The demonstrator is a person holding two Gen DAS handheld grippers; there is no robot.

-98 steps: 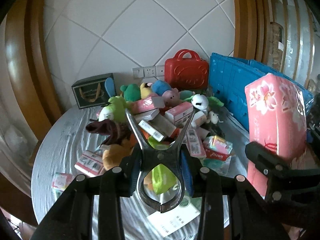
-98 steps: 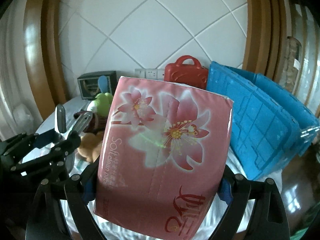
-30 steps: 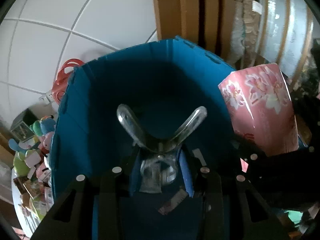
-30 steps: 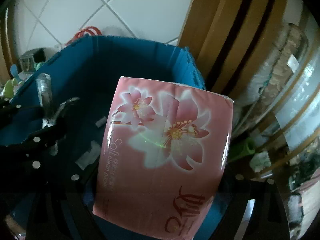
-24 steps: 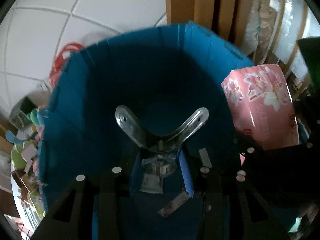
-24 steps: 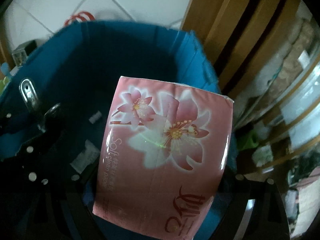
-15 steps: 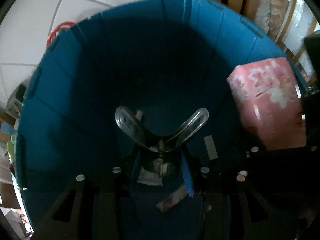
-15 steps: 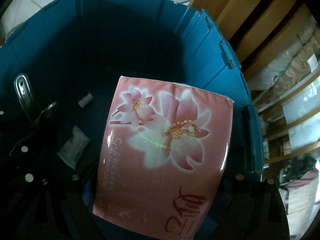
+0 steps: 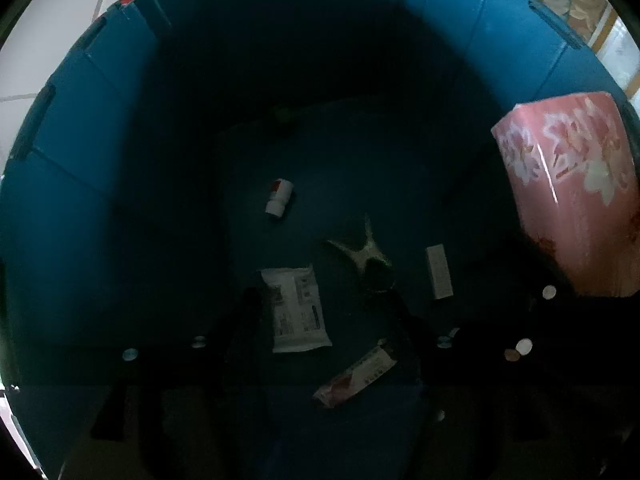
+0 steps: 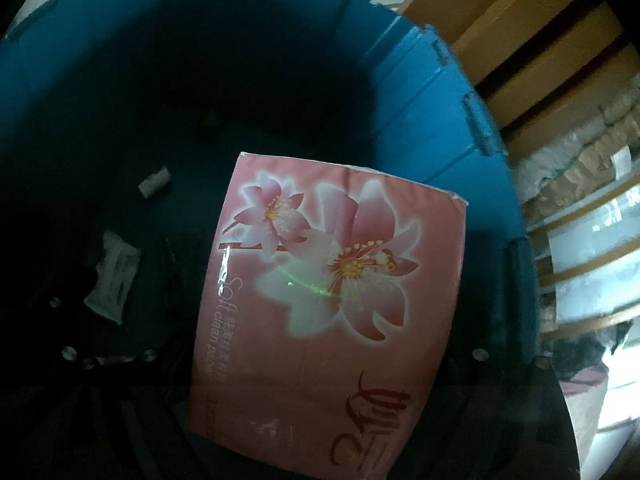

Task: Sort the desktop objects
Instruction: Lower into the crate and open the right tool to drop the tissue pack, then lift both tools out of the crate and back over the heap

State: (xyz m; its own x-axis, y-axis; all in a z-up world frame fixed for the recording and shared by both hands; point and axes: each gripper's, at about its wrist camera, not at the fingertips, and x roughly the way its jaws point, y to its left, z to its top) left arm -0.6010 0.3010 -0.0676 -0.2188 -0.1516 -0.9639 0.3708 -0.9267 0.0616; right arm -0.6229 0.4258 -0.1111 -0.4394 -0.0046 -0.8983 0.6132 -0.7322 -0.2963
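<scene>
My left hand-held gripper (image 9: 320, 312) is opening, nothing between; the metal clip (image 9: 362, 250) it held half a second ago lies on the blue bin (image 9: 100, 128) floor. At 3 o'clock, my right hand-held gripper (image 10: 328, 360) stays clamped on the tissue pack (image 10: 332, 300).

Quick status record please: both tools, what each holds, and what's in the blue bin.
left tool: jaws opening, nothing between them
right tool: shut on pink tissue pack, above the bin
metal clip: loose, down by the bin floor
blue bin: also holds small bottle, white packet, white box, pink box
</scene>
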